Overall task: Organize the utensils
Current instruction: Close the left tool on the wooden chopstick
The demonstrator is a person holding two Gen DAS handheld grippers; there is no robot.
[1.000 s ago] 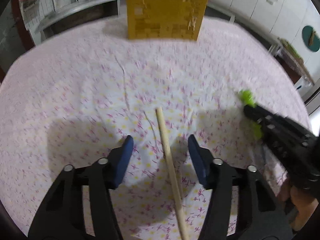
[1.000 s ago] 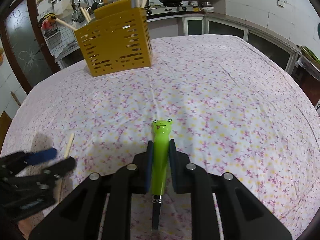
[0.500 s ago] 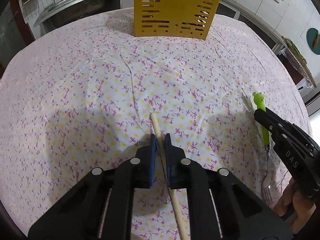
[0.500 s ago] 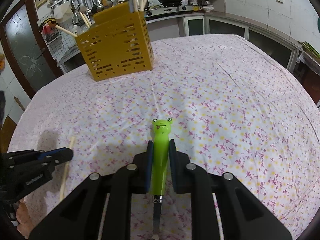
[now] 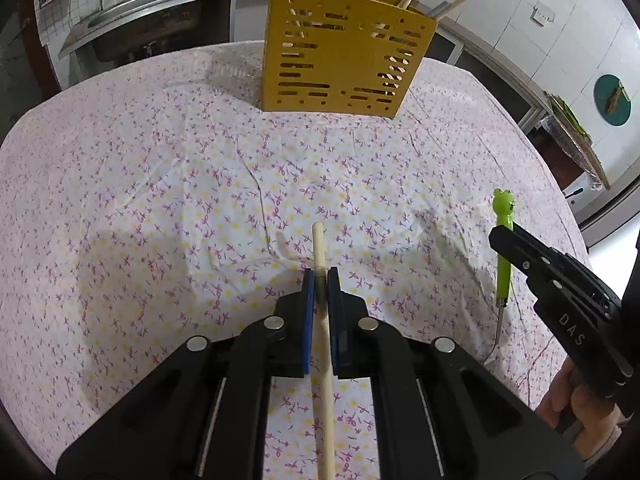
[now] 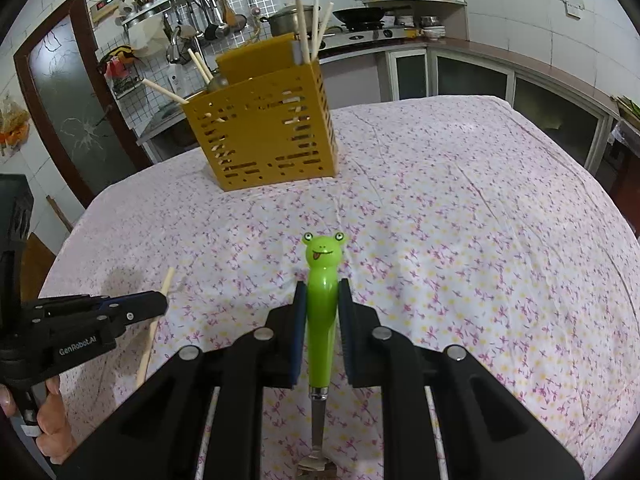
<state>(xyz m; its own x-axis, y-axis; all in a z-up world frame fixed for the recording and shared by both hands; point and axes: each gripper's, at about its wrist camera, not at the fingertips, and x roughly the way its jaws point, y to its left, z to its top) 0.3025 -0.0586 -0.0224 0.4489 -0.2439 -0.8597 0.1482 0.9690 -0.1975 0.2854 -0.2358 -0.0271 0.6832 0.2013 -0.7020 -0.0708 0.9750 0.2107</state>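
Left gripper [image 5: 318, 280] clamps the pale wooden chopstick [image 5: 319, 246]; right gripper [image 6: 322, 304] clamps the green frog-handled fork [image 6: 322, 276]; both evidently readied for carrying to the yellow slotted plastic holder [image 6: 264, 136].

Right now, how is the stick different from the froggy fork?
The chopstick is plain pale wood; the frog fork has a bright green handle and a metal end. The chopstick is thin and straight; the fork's handle is fatter, with a face. Each is gripped: left gripper, right gripper.
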